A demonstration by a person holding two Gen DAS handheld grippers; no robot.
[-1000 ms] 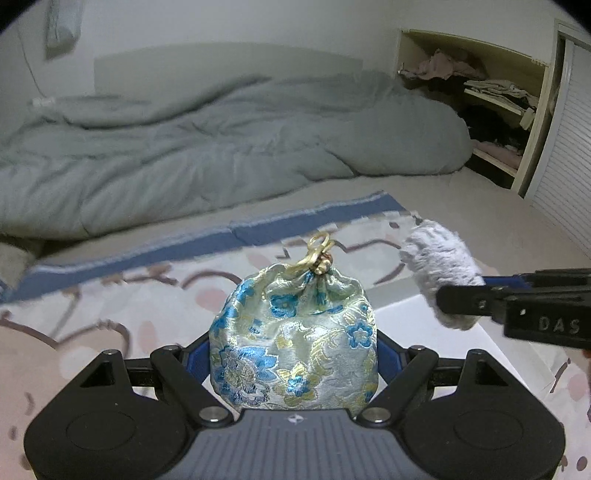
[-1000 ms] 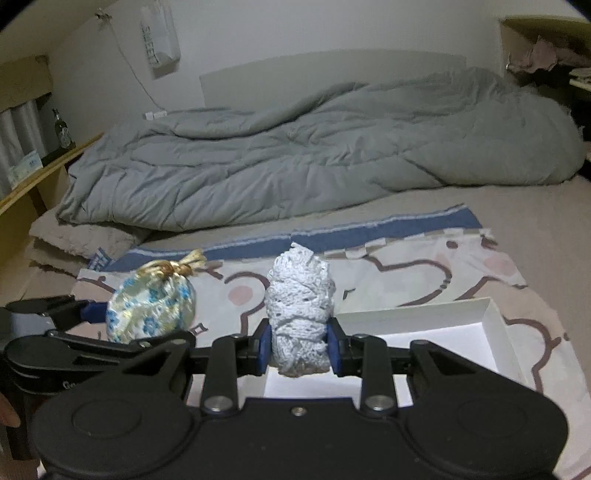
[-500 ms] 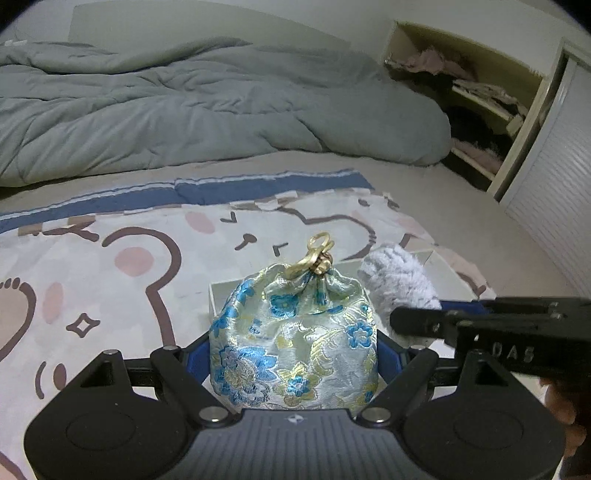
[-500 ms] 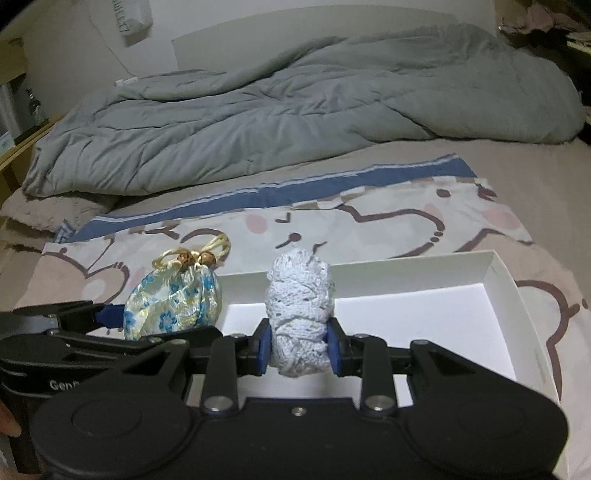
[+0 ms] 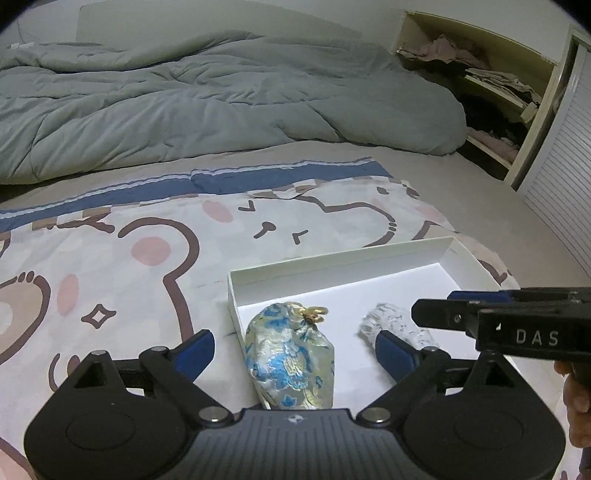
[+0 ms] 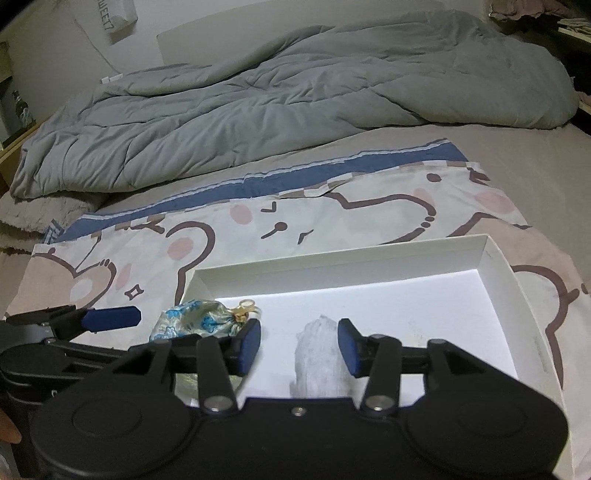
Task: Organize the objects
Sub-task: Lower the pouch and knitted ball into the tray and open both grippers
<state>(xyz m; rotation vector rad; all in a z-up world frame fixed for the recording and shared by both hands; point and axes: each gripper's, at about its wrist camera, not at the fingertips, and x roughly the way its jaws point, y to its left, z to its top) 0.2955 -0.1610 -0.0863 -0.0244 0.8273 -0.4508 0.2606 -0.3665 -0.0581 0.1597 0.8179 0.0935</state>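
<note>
Bedding fills the background in your left wrist view: a grey duvet (image 5: 207, 107) heaped along the far side of the bed, and nearer you a bear-print sheet (image 5: 122, 258) with a blue border. On that sheet sits a shallow white box (image 5: 340, 264). Your left gripper (image 5: 295, 350) has just been opening; its jaws stand wide apart, with the brocade pouch (image 5: 291, 363) lying in the box between them and neither pad pressing on it. The pouch's lower end is cut off by the gripper body. Beside it in the box lies the white knitted bundle (image 5: 391, 328), partly hidden behind your blue right-hand pad and the other gripper. That right gripper (image 5: 480, 317) enters side-on from the right edge; you can read "DAS" on its body, the rest cut off. A fingertip shows at the right margin. Wardrobe shelves (image 5: 491, 92) hold clothing too dim to sort.

In your right wrist view the same duvet, sheet and box (image 6: 517, 291) appear. The right gripper (image 6: 299, 345) has also just been opening: jaws apart, the bundle (image 6: 317, 365) resting on the box floor between them, clear of both pads; it is pale against the overexposed box floor and its outline is hard to trace. The pouch (image 6: 195, 321) lies at the box's left end, half hidden behind your left finger. A white bag (image 6: 118, 18) on the wall carries print that runs out of frame; I cannot read it surely.
</note>
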